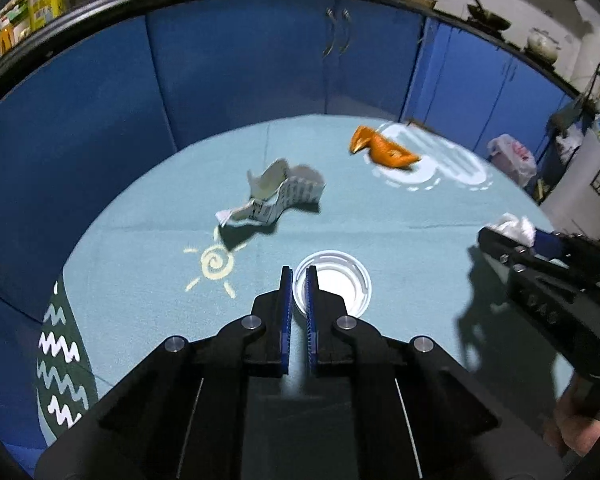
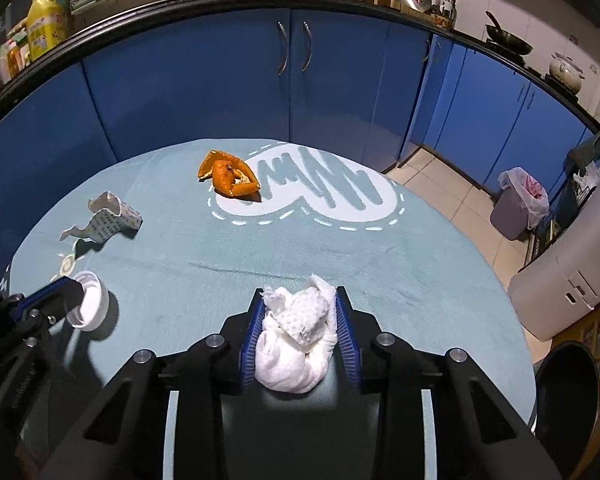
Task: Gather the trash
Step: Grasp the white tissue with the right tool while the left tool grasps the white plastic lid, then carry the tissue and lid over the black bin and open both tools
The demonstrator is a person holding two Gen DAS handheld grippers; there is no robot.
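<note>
The right gripper (image 2: 300,328), lower centre of its view, is clamped on a crumpled white paper towel wad (image 2: 296,340); a dark round bin (image 2: 568,396) sits at lower right. The left gripper (image 1: 298,304), jaws nearly together, pinches the rim of a white plastic cup (image 1: 340,286), at lower centre of its view.
</note>
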